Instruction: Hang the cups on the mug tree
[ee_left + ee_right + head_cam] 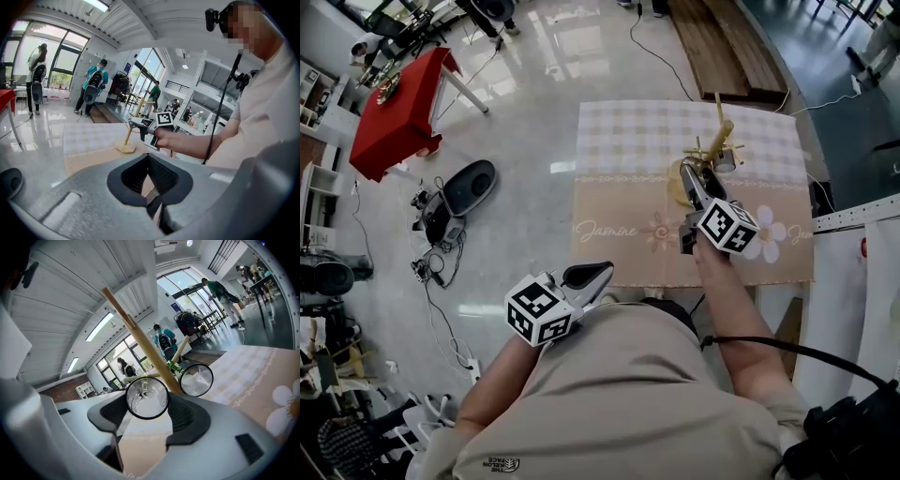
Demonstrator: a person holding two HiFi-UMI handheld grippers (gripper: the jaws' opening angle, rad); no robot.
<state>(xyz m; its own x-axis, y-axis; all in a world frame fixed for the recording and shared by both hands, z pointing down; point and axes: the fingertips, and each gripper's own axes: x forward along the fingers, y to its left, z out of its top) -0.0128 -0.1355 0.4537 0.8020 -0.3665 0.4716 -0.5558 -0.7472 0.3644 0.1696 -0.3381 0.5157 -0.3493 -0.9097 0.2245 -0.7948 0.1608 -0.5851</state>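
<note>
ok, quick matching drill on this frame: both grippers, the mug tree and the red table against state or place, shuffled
Column A
1. left gripper
2. right gripper
3. mug tree
4. red table

Column B
a. on the floor, far left in the head view
b. jaws together, nothing held
c. upright on the clothed table
d. jaws on a glass cup

Pairs: 1-b, 2-d, 3-c, 4-a
</note>
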